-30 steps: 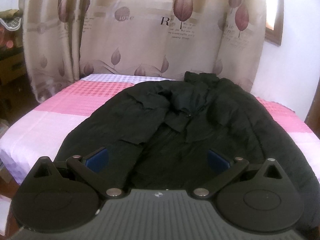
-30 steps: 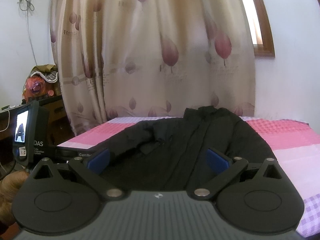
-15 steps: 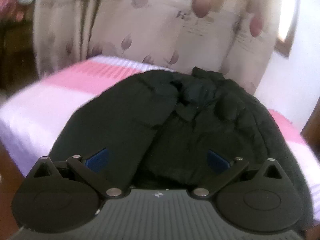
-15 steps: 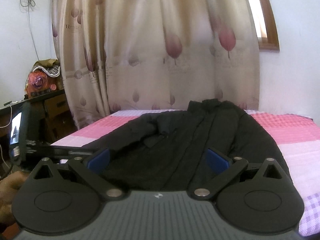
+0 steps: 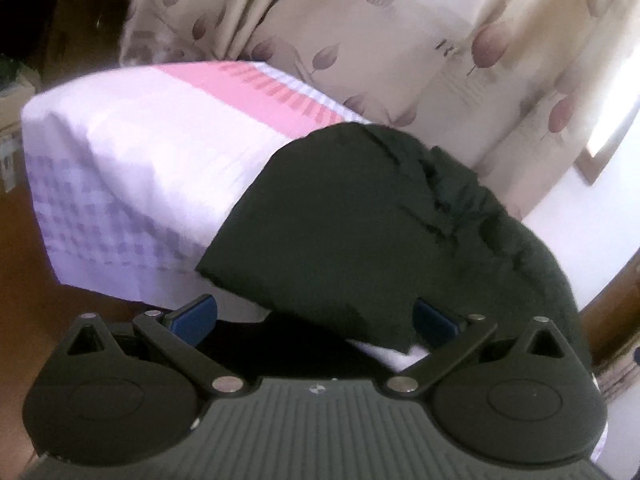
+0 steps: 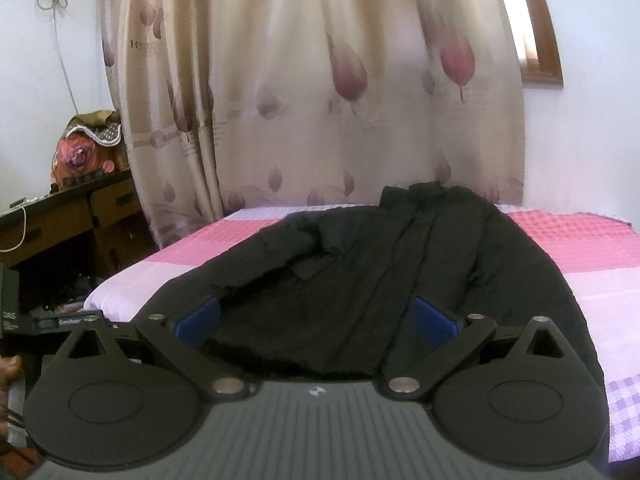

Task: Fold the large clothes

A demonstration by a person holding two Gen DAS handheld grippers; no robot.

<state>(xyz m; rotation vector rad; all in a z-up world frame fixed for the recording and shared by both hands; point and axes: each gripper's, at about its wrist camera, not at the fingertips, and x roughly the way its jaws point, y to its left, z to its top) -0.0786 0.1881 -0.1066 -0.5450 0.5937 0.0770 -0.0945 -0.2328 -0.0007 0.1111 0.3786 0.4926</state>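
Note:
A large black coat (image 6: 384, 264) lies spread on the bed, collar toward the curtain, one sleeve folded across its chest. In the left wrist view the coat (image 5: 360, 232) fills the middle, and its near hem corner hangs over the bed's front edge. My left gripper (image 5: 314, 318) is open and tilted, right at that hem, with the cloth edge between its blue pads but not pinched. My right gripper (image 6: 316, 320) is open just before the coat's near hem, nothing in it.
The bed (image 5: 132, 140) wears a pink, white and purple checked sheet (image 6: 592, 280). A beige leaf-print curtain (image 6: 312, 100) hangs behind it. A dark wooden desk (image 6: 72, 220) with clutter stands at the left, and brown floor (image 5: 24, 272) shows beside the bed.
My left gripper has swung left and dropped low to the coat's near hem corner, rolling as it went. The right gripper moved a little closer to the coat. Both stayed open.

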